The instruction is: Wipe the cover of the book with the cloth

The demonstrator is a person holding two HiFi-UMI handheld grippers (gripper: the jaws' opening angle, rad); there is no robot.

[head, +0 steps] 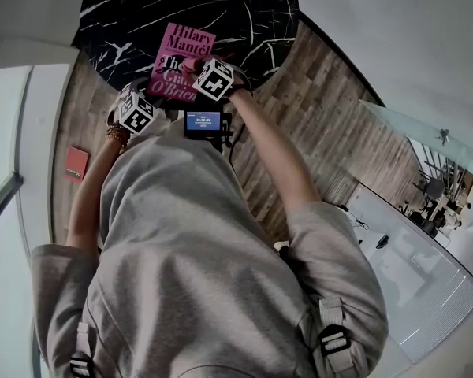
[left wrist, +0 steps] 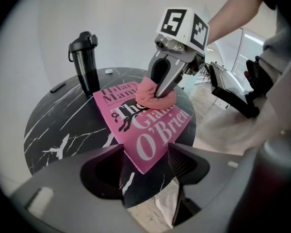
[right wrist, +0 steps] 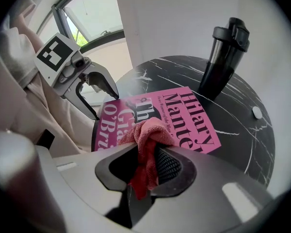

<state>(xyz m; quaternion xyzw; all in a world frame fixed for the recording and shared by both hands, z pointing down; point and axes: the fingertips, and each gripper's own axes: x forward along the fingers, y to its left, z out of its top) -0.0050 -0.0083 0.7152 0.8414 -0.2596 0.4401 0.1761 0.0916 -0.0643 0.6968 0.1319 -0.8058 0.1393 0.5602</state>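
The counter point(head: 126, 22) is a round black top veined with white, standing on a wood-plank floor point(head: 323, 116) next to a plain pale wall point(right wrist: 174, 18). A window point(right wrist: 87, 13) shows behind the person in the right gripper view. A small red object point(head: 76, 162) lies on the floor to the person's left.

The pink book point(left wrist: 150, 130) lies flat on the counter, cover up, with one corner reaching the rim nearest the person. Behind it a tall black bottle point(left wrist: 87, 62) stands upright with its lid on, and a small white disc point(right wrist: 256, 112) lies well apart near the far edge.

The right hand-held gripper point(right wrist: 148, 159) is clenched on the pink cloth point(right wrist: 145, 135), whose bunched end rests on the middle of the cover. The left hand-held gripper point(left wrist: 145, 154) is released, with its jaws spread wide and nothing clamped. It hangs at the book's near corner, which shows between the jaws.
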